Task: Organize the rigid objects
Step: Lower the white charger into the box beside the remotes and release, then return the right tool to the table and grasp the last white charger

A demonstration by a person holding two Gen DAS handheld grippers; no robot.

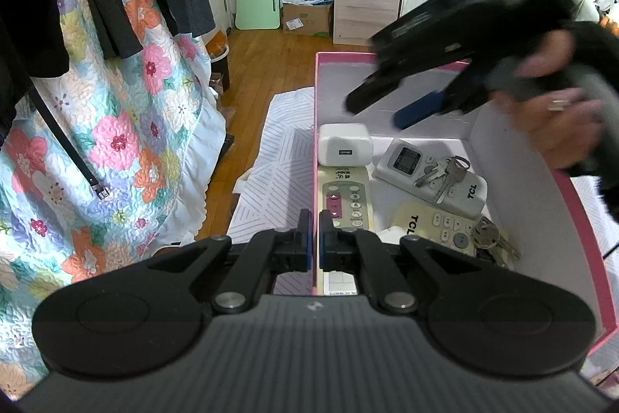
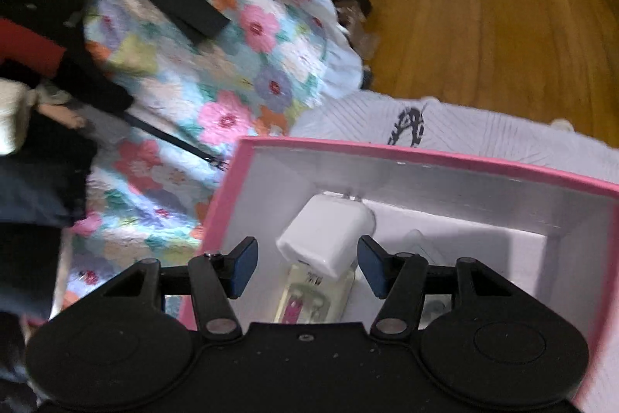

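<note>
the left gripper [image 1: 314,239] is clenched on the near wall of the pink box [image 1: 316,91]. the right gripper [image 2: 307,266] hangs released over the box, its fingers apart above the white charger [image 2: 327,235]. inside, the charger sits at 11 o'clock, a beige remote [image 1: 346,196] just below it, a tcl remote [image 1: 433,177] with keys [image 1: 445,173] at 2 o'clock.

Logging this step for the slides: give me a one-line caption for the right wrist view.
Right gripper, jaws open, hovering over the white charger inside the pink box.
</note>
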